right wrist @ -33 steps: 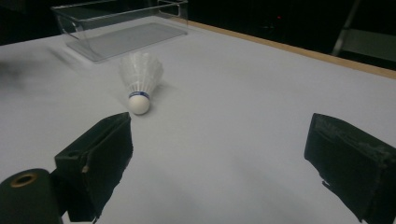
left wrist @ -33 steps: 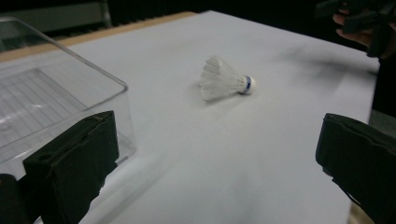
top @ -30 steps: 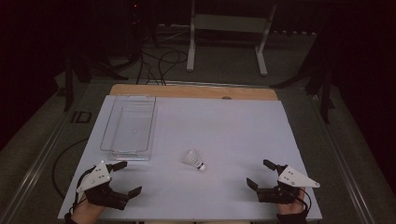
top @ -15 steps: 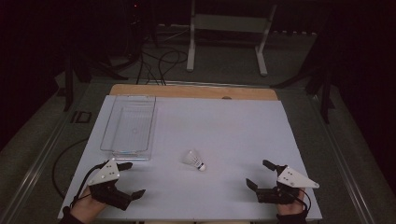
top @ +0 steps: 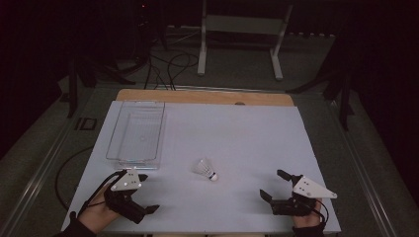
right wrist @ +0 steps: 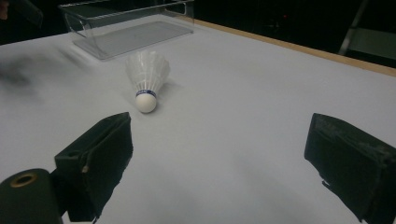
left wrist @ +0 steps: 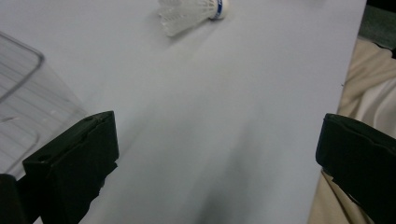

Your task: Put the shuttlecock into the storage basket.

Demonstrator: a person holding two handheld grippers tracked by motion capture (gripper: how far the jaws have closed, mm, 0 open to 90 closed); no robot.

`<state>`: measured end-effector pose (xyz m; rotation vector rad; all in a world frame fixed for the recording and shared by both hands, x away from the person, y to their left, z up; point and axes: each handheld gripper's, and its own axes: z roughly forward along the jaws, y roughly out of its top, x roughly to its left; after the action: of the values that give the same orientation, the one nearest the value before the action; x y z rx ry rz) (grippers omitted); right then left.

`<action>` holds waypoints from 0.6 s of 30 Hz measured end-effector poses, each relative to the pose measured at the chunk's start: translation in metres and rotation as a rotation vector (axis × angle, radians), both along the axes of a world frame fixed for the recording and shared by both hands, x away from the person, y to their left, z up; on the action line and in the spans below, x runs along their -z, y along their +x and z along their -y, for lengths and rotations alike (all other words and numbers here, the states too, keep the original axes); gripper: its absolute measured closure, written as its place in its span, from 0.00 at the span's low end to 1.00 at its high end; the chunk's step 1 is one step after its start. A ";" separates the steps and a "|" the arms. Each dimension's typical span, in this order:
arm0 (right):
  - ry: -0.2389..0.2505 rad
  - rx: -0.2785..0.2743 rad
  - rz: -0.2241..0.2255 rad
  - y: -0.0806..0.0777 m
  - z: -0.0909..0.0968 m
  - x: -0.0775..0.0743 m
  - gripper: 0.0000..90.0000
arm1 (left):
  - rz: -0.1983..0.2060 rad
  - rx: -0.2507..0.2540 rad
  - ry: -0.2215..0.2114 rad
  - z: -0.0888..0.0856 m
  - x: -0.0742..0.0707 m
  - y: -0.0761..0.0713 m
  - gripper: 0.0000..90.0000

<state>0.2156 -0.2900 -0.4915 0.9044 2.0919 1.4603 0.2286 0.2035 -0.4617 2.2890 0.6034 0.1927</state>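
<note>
A shuttlecock (top: 206, 170) is seen lying on its side mid-surface (top: 237, 133), just beside the near end of a clear tray (top: 136, 133). Both the left tool (top: 143, 193) and right tool (top: 273, 184) are held released near the front edge, with bare white room between.

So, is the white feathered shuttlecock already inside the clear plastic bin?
No, the white feathered shuttlecock lies on the white table, outside the clear plastic bin, which holds nothing.
</note>
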 end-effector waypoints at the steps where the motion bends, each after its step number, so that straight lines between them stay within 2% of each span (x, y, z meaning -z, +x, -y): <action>1: 0.000 -0.002 -0.002 0.000 0.000 0.000 0.09 | -0.002 0.006 0.006 0.001 -0.001 0.001 0.00; 7: 0.000 0.000 -0.005 0.000 0.000 0.000 0.09 | -0.015 0.010 0.020 0.004 -0.003 0.003 0.00; 8: -0.002 -0.005 -0.010 0.001 0.000 0.001 0.09 | -0.027 0.019 0.051 0.007 -0.005 0.006 0.00; 9: -0.005 -0.003 -0.010 0.001 0.000 0.001 0.09 | -0.032 0.020 0.058 0.008 -0.005 0.007 0.00; 13: -0.005 -0.001 -0.009 0.001 -0.001 0.001 0.09 | -0.047 0.022 0.062 0.010 -0.006 0.008 0.00; 14: -0.001 -0.001 -0.007 0.001 0.000 0.000 0.09 | -0.053 0.043 0.058 0.014 -0.008 0.009 0.00; 16: -0.002 0.001 -0.010 0.001 0.000 0.001 0.09 | -0.068 0.048 0.052 0.016 -0.009 0.010 0.00; 18: -0.002 -0.003 -0.013 0.001 0.000 0.001 0.09 | -0.080 0.061 0.068 0.019 -0.010 0.010 0.00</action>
<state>0.2166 -0.2901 -0.4924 0.9124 2.1045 1.4572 0.2388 0.1849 -0.4516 2.3862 0.5751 0.0936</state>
